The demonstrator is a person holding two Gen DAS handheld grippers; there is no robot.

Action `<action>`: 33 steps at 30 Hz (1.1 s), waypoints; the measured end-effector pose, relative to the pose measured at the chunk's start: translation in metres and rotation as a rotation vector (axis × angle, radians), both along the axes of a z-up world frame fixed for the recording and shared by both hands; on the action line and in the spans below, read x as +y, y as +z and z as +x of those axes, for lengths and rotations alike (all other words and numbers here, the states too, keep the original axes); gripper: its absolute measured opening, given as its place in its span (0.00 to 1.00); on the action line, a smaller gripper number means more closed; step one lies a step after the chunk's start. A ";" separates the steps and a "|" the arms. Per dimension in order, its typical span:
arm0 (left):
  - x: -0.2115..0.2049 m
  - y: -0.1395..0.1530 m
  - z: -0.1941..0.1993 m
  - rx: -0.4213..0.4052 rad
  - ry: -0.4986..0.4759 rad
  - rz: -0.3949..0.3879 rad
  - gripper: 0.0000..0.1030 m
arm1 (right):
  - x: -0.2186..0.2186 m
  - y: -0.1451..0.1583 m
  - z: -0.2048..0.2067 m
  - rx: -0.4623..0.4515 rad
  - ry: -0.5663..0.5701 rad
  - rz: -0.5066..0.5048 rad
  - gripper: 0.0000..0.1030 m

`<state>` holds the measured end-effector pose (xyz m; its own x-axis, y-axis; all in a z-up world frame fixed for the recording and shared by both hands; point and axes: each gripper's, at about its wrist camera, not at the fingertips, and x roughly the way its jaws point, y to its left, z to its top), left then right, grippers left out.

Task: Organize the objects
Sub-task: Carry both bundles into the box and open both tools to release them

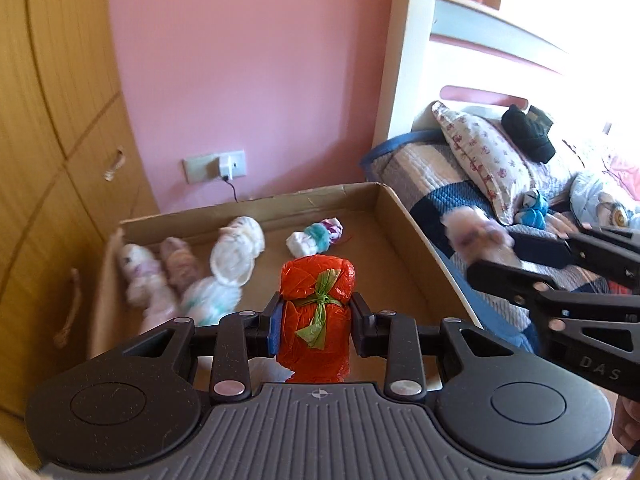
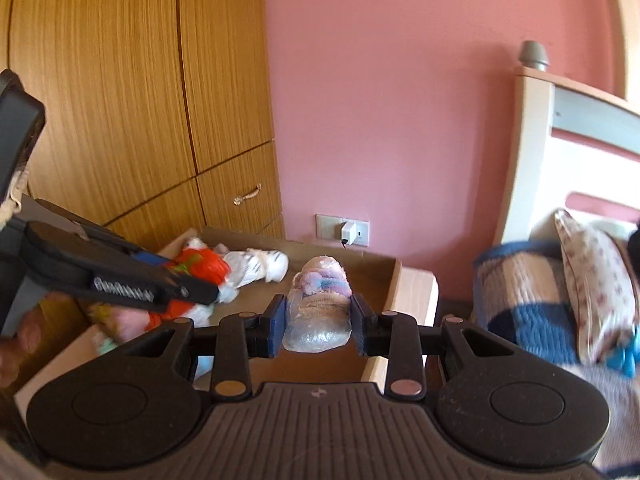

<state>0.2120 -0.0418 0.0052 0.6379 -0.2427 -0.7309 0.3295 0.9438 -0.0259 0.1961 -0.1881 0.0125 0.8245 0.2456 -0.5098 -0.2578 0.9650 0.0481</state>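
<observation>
Currently, in short lines:

Left gripper (image 1: 314,322): jaws clamped on an orange plastic-wrapped bundle tied with a green strip (image 1: 317,312), held upright above the near end of the shallow brown cardboard box (image 1: 404,224).

Right gripper (image 2: 318,320): jaws clamped on a pale pink-and-blue soft roll in clear plastic wrap (image 2: 320,304), held above the box's right side.

Box contents: several white and pastel wrapped bundles (image 1: 234,258) lie loose on the box floor, mostly toward the left and far side; one small white-and-teal bundle (image 1: 316,236) lies alone near the back.

Surroundings: the box sits between a wooden wardrobe (image 2: 120,100) and a bed with a quilted patchwork cover (image 1: 436,172).

Step, as I judge it: both bundles are being carried to the box.

Risk, collision: the two grippers are close and could knock together, jarring a bundle loose.

Risk, slip: slick plastic wrap may slide from the pads if tilted.

Risk, placement: releasing from high up could let a round bundle roll or bounce over the low wall.
</observation>
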 end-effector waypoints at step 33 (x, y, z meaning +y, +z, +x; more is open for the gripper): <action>-0.027 -0.072 0.123 0.150 0.067 0.105 0.60 | 0.013 -0.069 0.125 0.185 0.169 -0.212 0.36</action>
